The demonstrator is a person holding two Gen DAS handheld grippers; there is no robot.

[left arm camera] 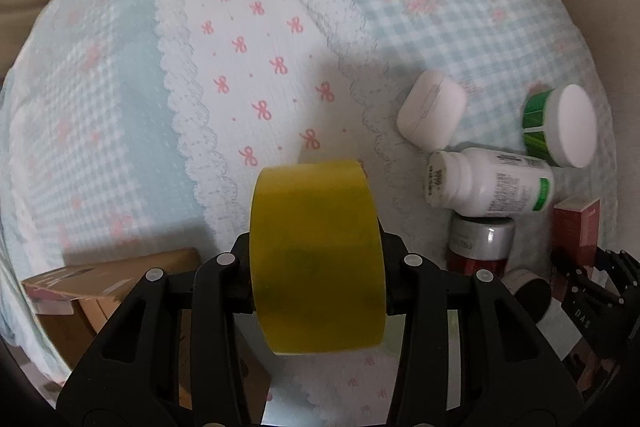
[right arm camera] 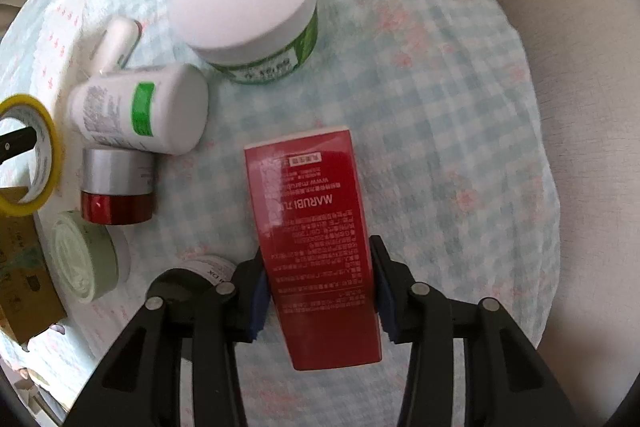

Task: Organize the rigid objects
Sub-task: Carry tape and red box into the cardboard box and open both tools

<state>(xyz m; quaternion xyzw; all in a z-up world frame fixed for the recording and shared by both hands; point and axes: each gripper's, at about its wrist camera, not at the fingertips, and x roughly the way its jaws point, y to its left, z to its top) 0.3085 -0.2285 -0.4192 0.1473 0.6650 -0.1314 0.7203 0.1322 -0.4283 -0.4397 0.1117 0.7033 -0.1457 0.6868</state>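
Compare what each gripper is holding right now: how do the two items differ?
The left gripper holds a yellow tape roll: round and plain. The right gripper holds a red box: flat-sided, long, covered in white print. The roll is gripped across its width, the box by its long sides. Both jaws are closed on their items.

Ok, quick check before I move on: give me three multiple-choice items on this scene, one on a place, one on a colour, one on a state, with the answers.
1. Where does the white pill bottle lie?
A. Beside the silver-and-red jar
B. On the cardboard box
C. In the right gripper

2. What colour is the tape roll in the left gripper?
A. Red
B. Yellow
C. Blue

3. What state is the red carton in?
A. Lying free on the cloth
B. Clamped between the right jaws
C. Standing inside the box

Answers: 1 A, it lies on its side against that jar. 2 B, the roll is yellow. 3 B, both jaws press its sides.
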